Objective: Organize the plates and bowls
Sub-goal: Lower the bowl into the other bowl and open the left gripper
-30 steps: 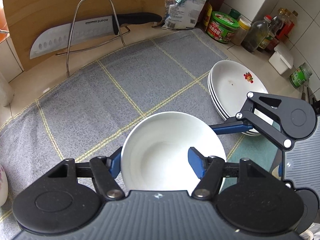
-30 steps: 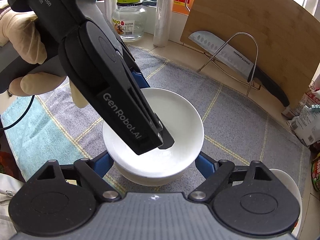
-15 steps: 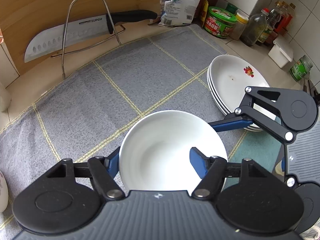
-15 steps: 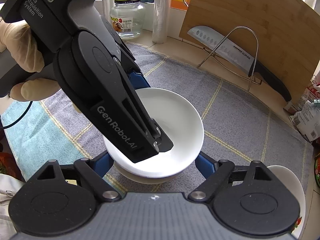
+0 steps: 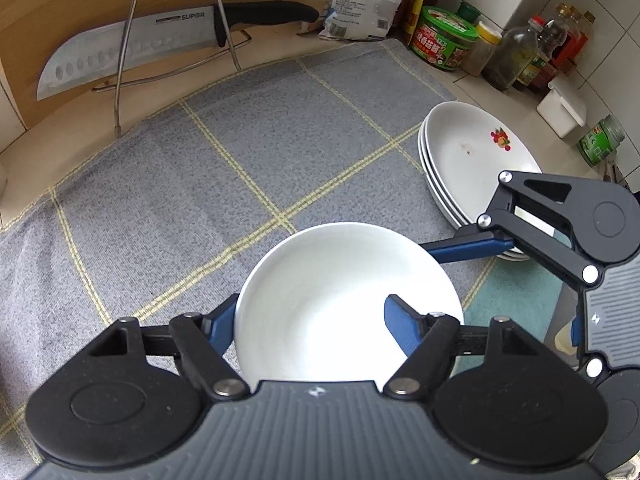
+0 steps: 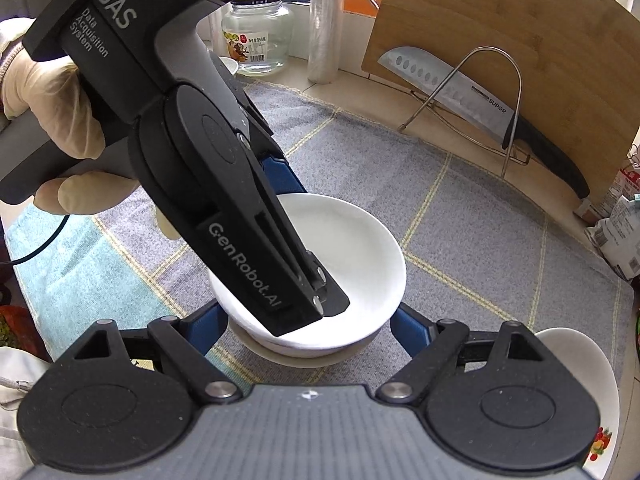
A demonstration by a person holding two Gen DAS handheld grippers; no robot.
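Bowl, white, sits nearest in both wrist views, stacked on a second bowl whose rim shows just beneath it in the right wrist view. Both rest on the grey checked cloth.

Left gripper: one blue finger inside the upper bowl, the other outside its wall, jaws narrowed across that wall. Actual pad contact is not resolvable; it appears pinched on the rim. Gloved left hand holds the handle high and tilted, so the fingers angle steeply down into the bowl.

Right gripper: jaws spread wide, one finger either side of the bowl stack, not visibly touching, holding nothing. Pose is low and roughly level with the cloth.

Risks, judged:
- a one-wall pinch on glazed ceramic could slip if lifted, dropping the upper bowl onto the lower one;
- the right fingers flank the stack closely, so any sideways drift could knock it.

Farther off: plates, a stack with a fruit print, sit well right on the cloth. Beyond, knife leans in a wire rack against the wooden board.
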